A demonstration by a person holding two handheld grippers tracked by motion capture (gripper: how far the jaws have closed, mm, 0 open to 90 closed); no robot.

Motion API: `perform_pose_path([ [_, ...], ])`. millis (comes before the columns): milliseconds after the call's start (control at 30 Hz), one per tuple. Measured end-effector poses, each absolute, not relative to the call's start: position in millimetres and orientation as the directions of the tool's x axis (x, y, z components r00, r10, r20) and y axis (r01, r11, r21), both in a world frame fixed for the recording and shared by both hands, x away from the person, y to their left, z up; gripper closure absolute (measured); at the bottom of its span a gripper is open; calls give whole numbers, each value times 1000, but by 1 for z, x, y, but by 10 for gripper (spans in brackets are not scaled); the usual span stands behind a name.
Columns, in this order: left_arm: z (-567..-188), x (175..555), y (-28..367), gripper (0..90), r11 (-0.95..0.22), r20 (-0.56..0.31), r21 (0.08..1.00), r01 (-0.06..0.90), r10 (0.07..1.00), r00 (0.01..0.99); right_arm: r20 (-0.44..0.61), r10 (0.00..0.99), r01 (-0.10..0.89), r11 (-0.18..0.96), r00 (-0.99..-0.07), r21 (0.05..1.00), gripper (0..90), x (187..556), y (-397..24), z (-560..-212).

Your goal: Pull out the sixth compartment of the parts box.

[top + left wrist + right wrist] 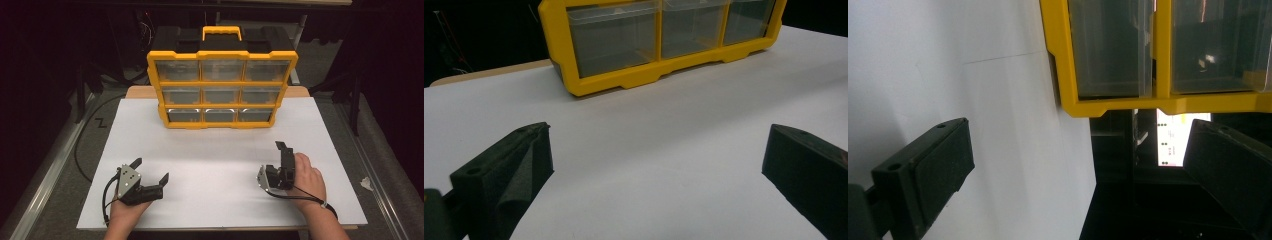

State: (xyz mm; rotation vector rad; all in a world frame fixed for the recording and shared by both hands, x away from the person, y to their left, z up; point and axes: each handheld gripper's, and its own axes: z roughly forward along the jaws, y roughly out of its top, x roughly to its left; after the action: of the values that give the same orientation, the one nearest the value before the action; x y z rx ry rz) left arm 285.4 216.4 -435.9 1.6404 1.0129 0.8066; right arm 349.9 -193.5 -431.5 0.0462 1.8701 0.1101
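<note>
A yellow and black organizer (221, 87) with three rows of clear drawers stands upright at the back middle of the white table (215, 165). A yellow handle (221, 32) tops it. My left gripper (150, 170) rests near the front left, open, with nothing between its jaws. It faces the bottom drawer row (659, 35), well short of it. My right gripper (282, 152) is at the front right, rolled onto its side and held by a hand (309, 180). It is open and empty too (1078, 130), with the organizer's corner (1068, 100) ahead.
A black cable (80, 145) loops on the floor left of the table, beside a metal rail (45, 185). A small white scrap (366, 183) lies on the floor at right. Bare white surface lies between both grippers and the organizer.
</note>
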Motion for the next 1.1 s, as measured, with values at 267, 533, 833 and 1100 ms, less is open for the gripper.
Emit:
perform_pose_path([
  [267,-436,286,215,3,-157,42,960,233,901,431,-961,66,-41,996,-268,79,40,351,-189,-433],
  [533,-437,289,213,3,-144,21,960,241,894,448,-973,43,-34,998,-225,52,103,360,-182,-437],
  [833,-438,291,213,3,-143,28,962,233,900,436,-982,62,-41,997,-176,70,170,377,-169,-430],
  [1100,-438,290,211,3,-165,51,961,221,894,445,-988,73,-41,996,-139,79,190,391,-159,-415],
])
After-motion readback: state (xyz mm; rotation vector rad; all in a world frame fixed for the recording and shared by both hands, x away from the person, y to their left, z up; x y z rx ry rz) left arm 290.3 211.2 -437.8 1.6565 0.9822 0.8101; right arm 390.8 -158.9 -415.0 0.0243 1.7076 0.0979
